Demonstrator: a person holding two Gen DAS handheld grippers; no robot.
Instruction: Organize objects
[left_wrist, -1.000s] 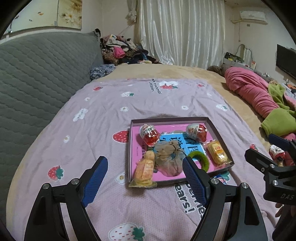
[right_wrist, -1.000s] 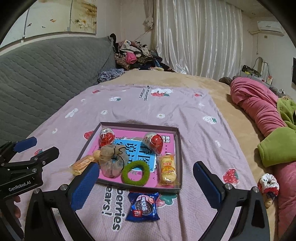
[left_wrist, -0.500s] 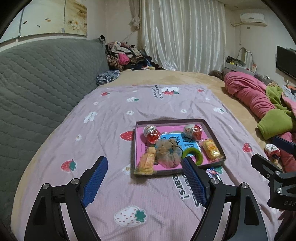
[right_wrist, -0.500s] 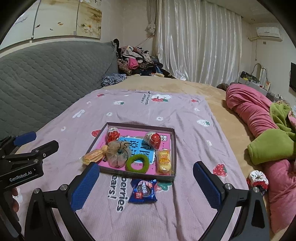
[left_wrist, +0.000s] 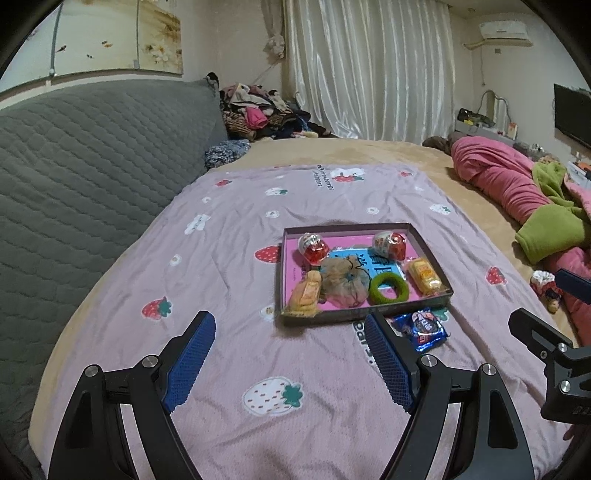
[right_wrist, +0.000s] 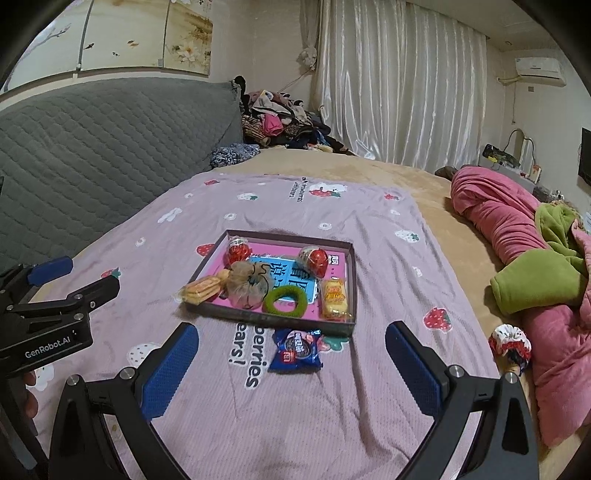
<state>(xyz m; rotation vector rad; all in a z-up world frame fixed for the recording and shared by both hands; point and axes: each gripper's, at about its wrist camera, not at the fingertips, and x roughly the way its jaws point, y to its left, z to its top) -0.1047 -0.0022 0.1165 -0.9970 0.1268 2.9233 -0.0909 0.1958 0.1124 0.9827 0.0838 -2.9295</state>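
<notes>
Bed (left_wrist: 369, 155) with tan cover, grey quilted headboard (left_wrist: 92, 166) along its left side. Spread over the bed: lilac blanket (right_wrist: 295, 406) printed with strawberries. At the right edge: bunched pink and green bedding (right_wrist: 517, 240). At the far end: heap of clothes (left_wrist: 258, 114) before a white curtain (right_wrist: 399, 81).

On the blanket, roughly central: shallow dark-walled tray (left_wrist: 428, 254) with pink floor. Inside the tray:
- netted beige pouch (left_wrist: 345, 282), centre, overlapping a blue printed card;
- green ring-shaped hair tie (right_wrist: 285, 301), just right of the pouch, at the near wall;
- yellow snack pack (right_wrist: 334, 295) along the right wall;
- tan wafer pack (right_wrist: 201, 290) at the near left corner, apparently overhanging the wall;
- two red egg-shaped capsules (left_wrist: 313, 247) (left_wrist: 389, 243) at the far side, left and right.

Outside the tray, just beside its near wall: blue cookie packet (right_wrist: 297, 349), flat on the blanket.

At the blanket's right edge, near the pink bedding: small white-and-red fabric item (right_wrist: 511, 343), type unclear.

Left gripper (left_wrist: 288, 358): released, blue pads wide apart, nothing between them, above bare blanket short of the tray. Right gripper (right_wrist: 291, 363): likewise spread and empty, cookie packet in line between the fingers but clear of both pads.
</notes>
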